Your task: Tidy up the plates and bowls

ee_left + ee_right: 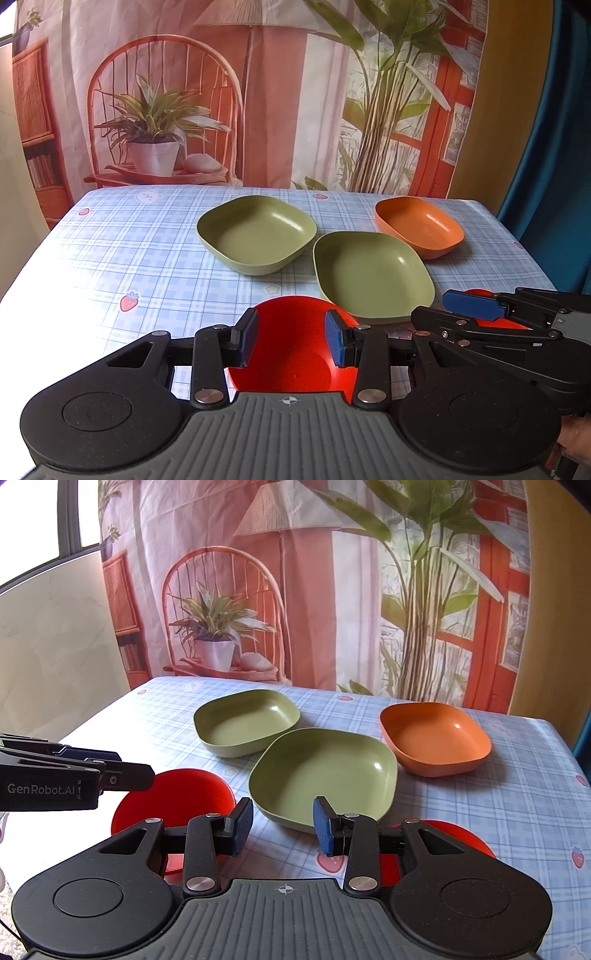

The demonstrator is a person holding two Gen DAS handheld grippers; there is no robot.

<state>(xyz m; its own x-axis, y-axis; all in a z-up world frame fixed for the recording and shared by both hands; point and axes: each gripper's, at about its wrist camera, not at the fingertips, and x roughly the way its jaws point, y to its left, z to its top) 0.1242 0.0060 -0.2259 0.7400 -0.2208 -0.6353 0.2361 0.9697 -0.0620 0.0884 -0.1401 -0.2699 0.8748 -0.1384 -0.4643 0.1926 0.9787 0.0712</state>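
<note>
On the checked bench [498,797], five dishes lie loose, none yet stacked. The near green bowl [321,775] serves as centre: a second green bowl [245,722] sits just behind and left of it, rims nearly touching, an orange bowl [436,738] behind and right. Two red dishes flank it at the front, one left [288,350], one right [458,842]. The left gripper [290,341] hangs over the left red dish, jaws narrowly parted, gripping nothing. The right gripper [282,825], equally narrow and empty, hovers before the green bowl. Matching colours suggest nesting by pairs comes next.
</note>
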